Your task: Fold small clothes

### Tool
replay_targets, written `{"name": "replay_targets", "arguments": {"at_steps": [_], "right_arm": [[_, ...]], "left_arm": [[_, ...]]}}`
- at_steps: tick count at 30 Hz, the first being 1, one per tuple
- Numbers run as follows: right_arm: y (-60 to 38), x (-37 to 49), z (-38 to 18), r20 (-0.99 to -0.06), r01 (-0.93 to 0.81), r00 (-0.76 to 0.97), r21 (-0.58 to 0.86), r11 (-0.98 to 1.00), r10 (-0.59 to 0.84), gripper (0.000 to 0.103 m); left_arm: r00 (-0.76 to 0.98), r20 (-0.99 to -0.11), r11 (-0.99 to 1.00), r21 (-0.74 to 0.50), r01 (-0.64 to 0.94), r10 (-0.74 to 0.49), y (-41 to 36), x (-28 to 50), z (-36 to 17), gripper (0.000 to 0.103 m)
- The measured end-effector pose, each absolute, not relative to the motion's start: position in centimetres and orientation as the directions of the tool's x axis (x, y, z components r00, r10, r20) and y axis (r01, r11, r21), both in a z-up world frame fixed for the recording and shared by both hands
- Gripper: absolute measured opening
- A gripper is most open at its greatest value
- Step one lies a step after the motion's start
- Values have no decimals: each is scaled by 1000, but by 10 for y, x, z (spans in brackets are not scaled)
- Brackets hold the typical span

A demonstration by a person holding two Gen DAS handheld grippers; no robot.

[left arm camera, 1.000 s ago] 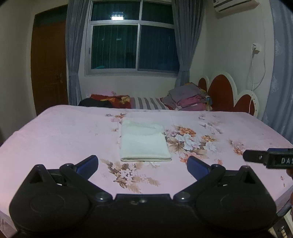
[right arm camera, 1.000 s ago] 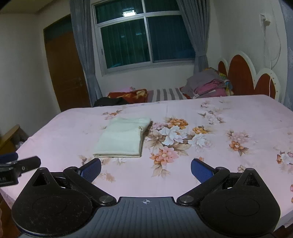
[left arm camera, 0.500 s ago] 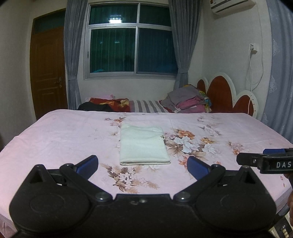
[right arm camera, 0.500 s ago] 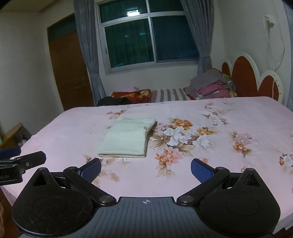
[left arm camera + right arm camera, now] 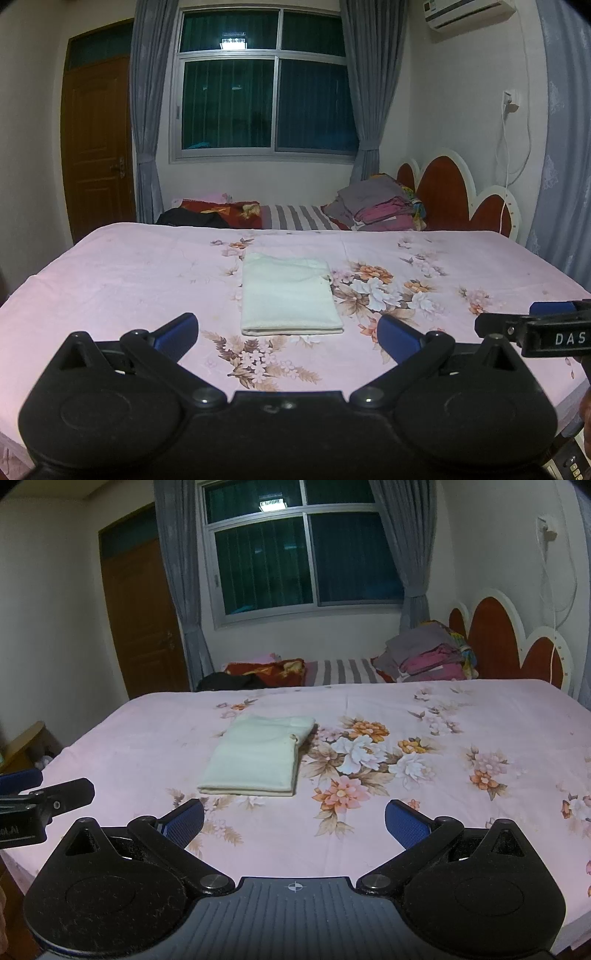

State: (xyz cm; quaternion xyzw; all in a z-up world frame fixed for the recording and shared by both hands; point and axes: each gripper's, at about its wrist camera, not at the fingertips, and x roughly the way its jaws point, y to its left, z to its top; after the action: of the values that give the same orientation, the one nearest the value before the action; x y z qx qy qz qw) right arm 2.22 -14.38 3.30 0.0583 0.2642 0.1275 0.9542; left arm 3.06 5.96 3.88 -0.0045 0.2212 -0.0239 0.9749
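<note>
left wrist view: left gripper (image 5: pixel 286 334) at bottom of frame, jaws spread and empty; folded cream cloth (image 5: pixel 289 295) at frame centre on the floral bedsheet (image 5: pixel 110 280). right wrist view: right gripper (image 5: pixel 294 821) likewise spread wide, empty; cloth (image 5: pixel 260 760) left of centre.

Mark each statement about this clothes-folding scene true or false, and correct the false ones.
1. The cream cloth lies folded on the floral sheet. True.
2. The left gripper is shut on the cloth. False: it is open and apart from it.
3. The right gripper is open and holds nothing. True.
4. The pile of clothes sits on the cream cloth. False: it sits far back by the headboard.
</note>
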Motion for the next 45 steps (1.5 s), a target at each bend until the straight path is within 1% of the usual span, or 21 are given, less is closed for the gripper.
{"name": "replay_targets", "arguments": {"at_steps": [45], "right_arm": [[-147,28,28,-500,-230,818,168,959,284,103]], "left_arm": [[899,-435,999,-23,33,-40,60,31,34,103]]}}
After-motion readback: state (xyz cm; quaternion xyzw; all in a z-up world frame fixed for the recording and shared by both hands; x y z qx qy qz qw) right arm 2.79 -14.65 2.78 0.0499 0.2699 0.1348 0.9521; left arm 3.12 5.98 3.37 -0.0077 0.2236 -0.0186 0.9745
